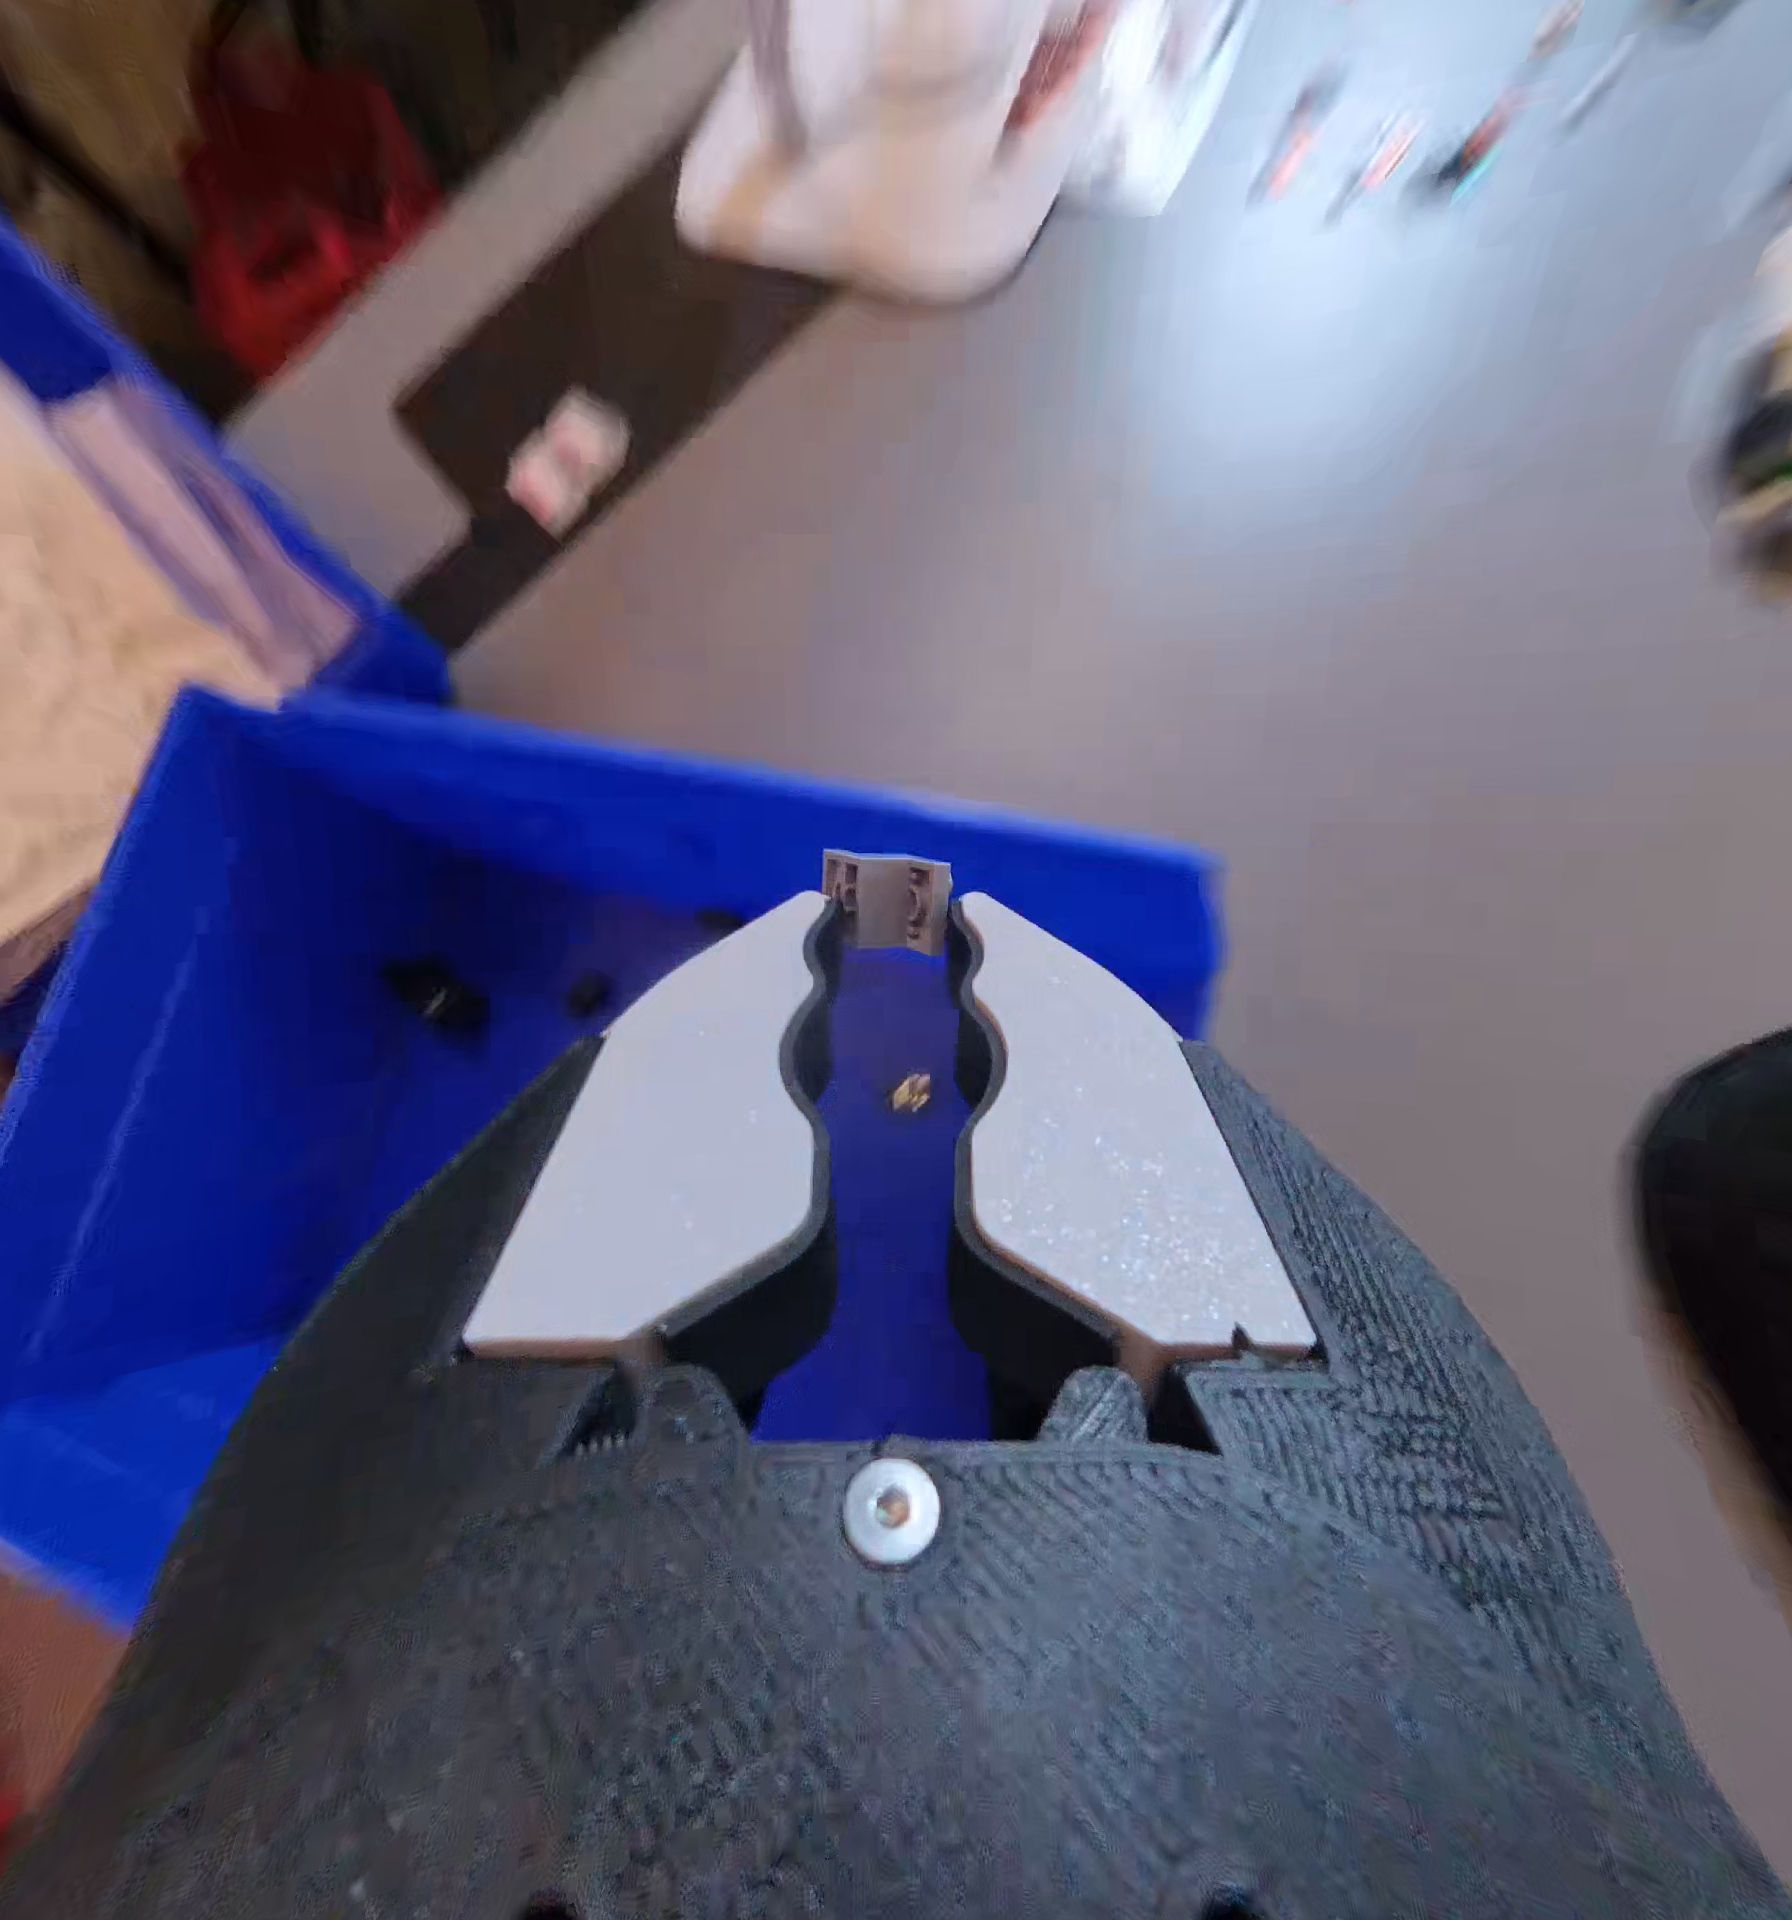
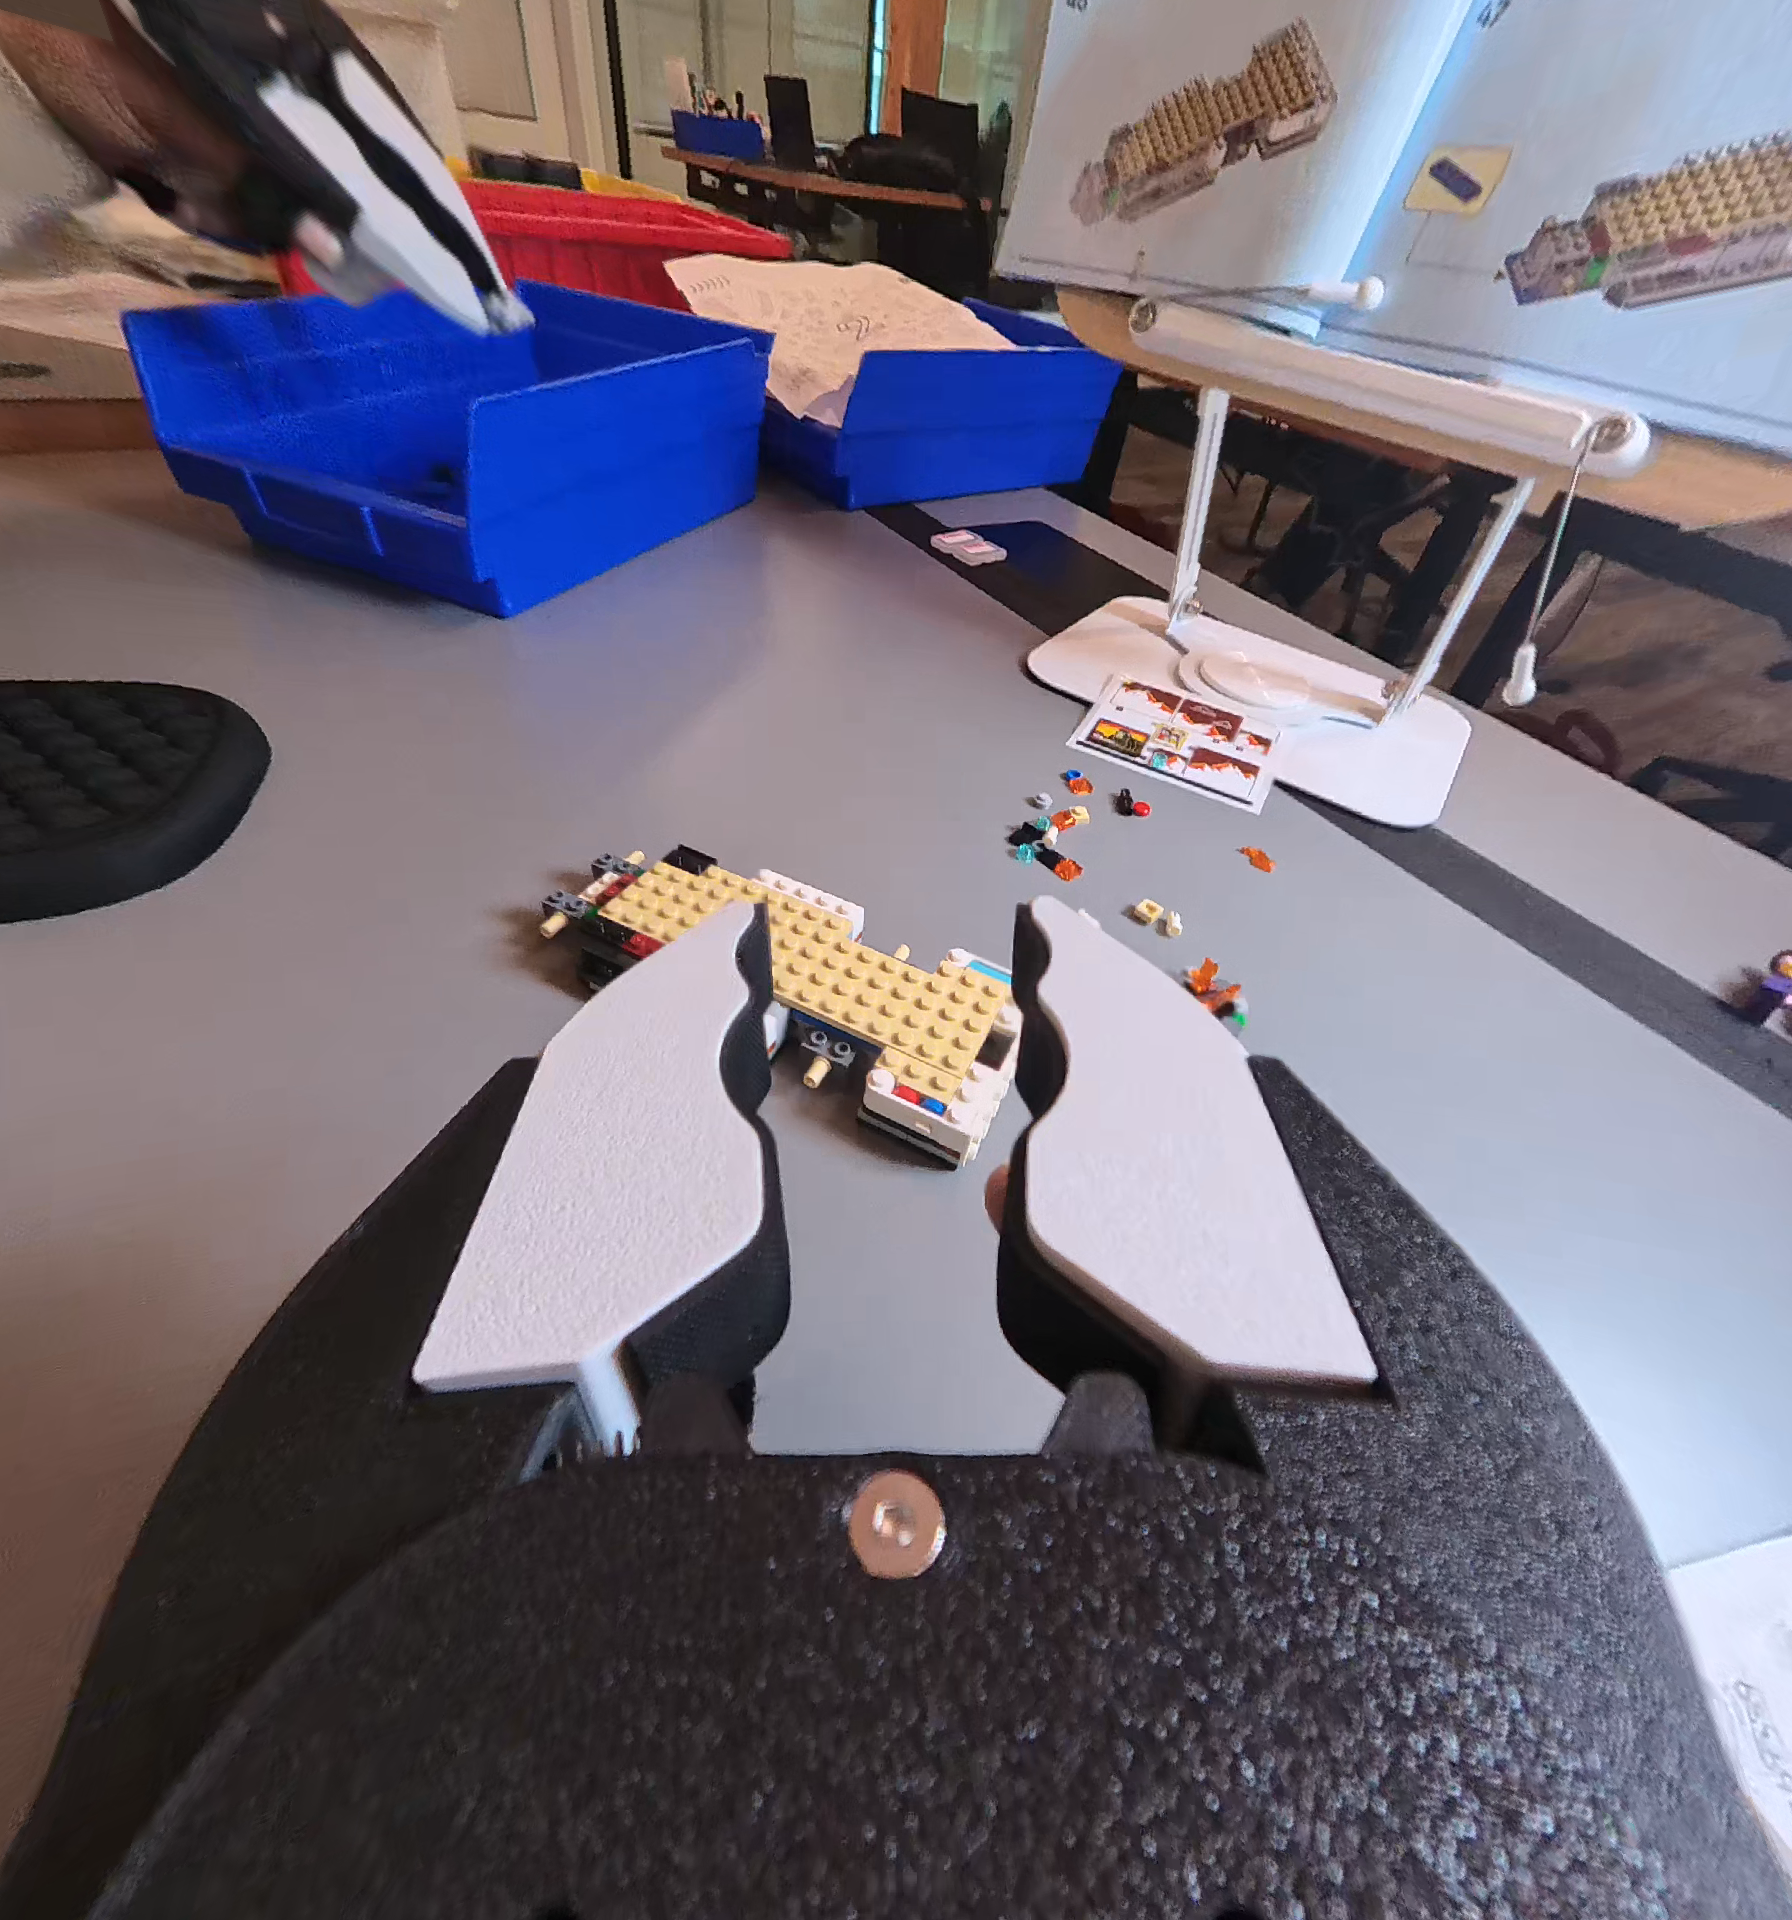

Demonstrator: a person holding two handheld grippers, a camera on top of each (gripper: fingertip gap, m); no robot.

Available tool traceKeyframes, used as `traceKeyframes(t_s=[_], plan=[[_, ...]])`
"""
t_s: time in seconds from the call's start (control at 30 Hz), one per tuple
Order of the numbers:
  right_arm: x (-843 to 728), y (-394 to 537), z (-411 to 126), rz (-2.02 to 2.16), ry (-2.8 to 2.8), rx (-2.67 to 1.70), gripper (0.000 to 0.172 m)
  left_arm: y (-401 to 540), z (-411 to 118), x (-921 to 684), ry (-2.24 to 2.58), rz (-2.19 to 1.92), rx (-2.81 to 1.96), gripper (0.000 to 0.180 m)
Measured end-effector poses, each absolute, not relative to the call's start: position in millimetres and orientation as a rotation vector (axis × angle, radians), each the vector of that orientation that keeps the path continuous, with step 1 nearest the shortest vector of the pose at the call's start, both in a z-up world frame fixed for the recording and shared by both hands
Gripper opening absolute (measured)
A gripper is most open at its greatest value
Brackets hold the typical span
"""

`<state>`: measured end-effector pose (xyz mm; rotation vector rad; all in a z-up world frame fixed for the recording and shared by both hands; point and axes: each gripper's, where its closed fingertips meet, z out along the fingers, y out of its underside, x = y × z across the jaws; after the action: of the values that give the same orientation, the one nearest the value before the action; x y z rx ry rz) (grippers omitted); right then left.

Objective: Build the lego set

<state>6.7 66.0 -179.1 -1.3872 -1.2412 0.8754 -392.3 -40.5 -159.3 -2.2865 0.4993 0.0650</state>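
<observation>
left hand-held gripper (image 1: 894,914): pinching a small grey brick (image 1: 887,899) at its fingertips, both tips against the brick's sides, above the blue bin (image 1: 248,935)
in the bin: a few small dark pieces (image 1: 435,992) and a gold bit (image 1: 911,1091) on its floor
right hand-held gripper (image 2: 892,935): spread apart, holding nothing, hanging over the tan-topped brick model (image 2: 819,956) on the grey desk (image 2: 456,748)
nearby: loose small pieces (image 2: 1058,831), a sticker sheet (image 2: 1178,748) and a white stand (image 2: 1287,707)
</observation>
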Motion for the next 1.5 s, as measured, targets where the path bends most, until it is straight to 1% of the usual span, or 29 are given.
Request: traceKeyframes(t_s=[0.07,0.13,0.23,0.33,0.43,0.47,0.53,0.6,0.63,0.73,0.8,0.87,0.97,1.1,1.2,1.33,1.5], plan=[[3,59,-175,0.883,-1.255,-1.354,0.044,-45,-115,-330,0.495,-0.218,-2.064,0.019],[-5,50,-174,0.89,-1.289,-1.324,0.044,-48,-101,-256,0.515,-0.548,-1.902,0.019],[-21,28,-174,0.86,-1.384,-1.254,0.044,-43,-127,-157,0.492,-1.02,-1.822,0.019],[-38,5,-163,0.702,-1.506,-1.103,0.044,-28,-143,-93,0.403,-1.455,-1.765,0.019],[-49,-7,-153,0.554,-1.566,-0.999,0.044,-18,-137,-60,0.383,-1.671,-1.687,0.019],[-51,-8,-151,0.529,-1.565,-0.987,0.043,-17,-140,-53,0.404,-1.673,-1.696,0.019],[-54,-9,-153,0.494,-1.562,-0.97,0.035,-21,-144,-43,0.441,-1.688,-1.705,0.019],[-57,-14,-156,0.493,-1.558,-0.922,0.019,-20,-149,-41,0.409,-1.69,-1.712,0.019],[-59,-14,-158,0.494,-1.558,-0.919,0.017,-20,-152,-41,0.388,-1.708,-1.713,0.019],[-62,-15,-171,0.583,-1.613,-0.984,0.017,-20,-164,-46,0.348,-1.726,-1.733,0.02],[-61,-15,-182,0.642,-1.692,-1.044,0.017,-15,-176,-53,0.376,-1.608,-1.789,0.032],[-54,-14,-200,0.661,-1.83,-1.112,0.017,-11,-181,-65,0.416,-1.458,-1.812,0.031],[-36,-13,-244,0.656,-2.05,-1.294,0.017,-5,-189,-84,0.464,-1.245,-1.834,0.031],[-34,-20,-282,0.623,-2.174,-1.422,0.017,2,-211,-100,0.492,-1.066,-1.905,0.03],[-40,-22,-285,0.583,-2.236,-1.447,0.017,8,-228,-109,0.512,-0.946,-1.964,0.031],[-40,-24,-287,0.636,-2.272,-1.521,0.018,9,-248,-117,0.623,-0.738,-2.046,0.039],[-31,-24,-283,0.677,-2.259,-1.538,0.031,6,-259,-117,0.718,-0.625,-2.08,0.046]])
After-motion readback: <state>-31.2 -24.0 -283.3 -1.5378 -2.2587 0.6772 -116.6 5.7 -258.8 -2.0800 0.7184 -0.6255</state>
